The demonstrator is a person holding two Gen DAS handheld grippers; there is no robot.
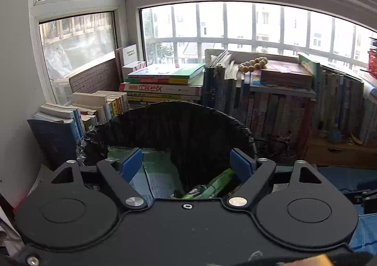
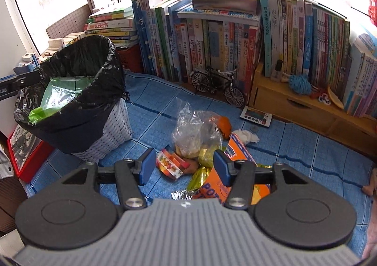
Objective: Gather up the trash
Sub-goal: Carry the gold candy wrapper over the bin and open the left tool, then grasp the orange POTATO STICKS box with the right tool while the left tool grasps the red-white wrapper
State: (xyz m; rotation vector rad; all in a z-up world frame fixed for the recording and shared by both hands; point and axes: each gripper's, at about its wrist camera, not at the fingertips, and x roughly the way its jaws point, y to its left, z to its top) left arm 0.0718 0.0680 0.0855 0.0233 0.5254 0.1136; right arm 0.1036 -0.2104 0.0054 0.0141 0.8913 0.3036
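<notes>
Hovering over the bin, the left gripper has its fingers apart and empty; green wrappers already lie inside the black liner. The right gripper, fingers also apart and empty, points down at the trash pile on the blue mat, beside the bin. Judged step: selecting the next piece. Next move: lower over the striped wrapper and close.
</notes>
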